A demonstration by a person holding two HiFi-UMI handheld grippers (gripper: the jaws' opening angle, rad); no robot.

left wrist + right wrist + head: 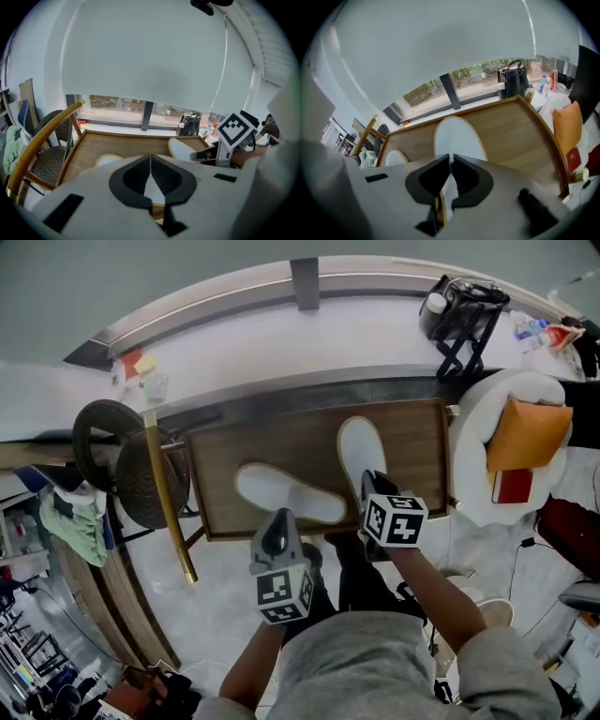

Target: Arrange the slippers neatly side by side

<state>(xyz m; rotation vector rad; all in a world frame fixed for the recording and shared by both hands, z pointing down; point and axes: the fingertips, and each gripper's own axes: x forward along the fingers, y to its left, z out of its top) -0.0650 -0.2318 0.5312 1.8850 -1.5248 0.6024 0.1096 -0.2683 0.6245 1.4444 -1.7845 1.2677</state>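
left gripper (281, 514): jaws pressed together, apparently nipping the near long rim of the left slipper (281, 488), which lies crosswise along the near edge of the table (281, 442). right gripper (369, 475): jaws all but closed, pinching the heel rim of the right slipper (359, 451), which points toward the far edge, right of centre. hazards, judged: the thin rim may slip out of either pinch during a swing; the crosswise slipper, if pivoted, may strike its partner, ride up the raised lip, or drop off the near edge. clearance: bare wood across the far-left half; little room between the two grippers; chair (131, 474) just off the left edge.
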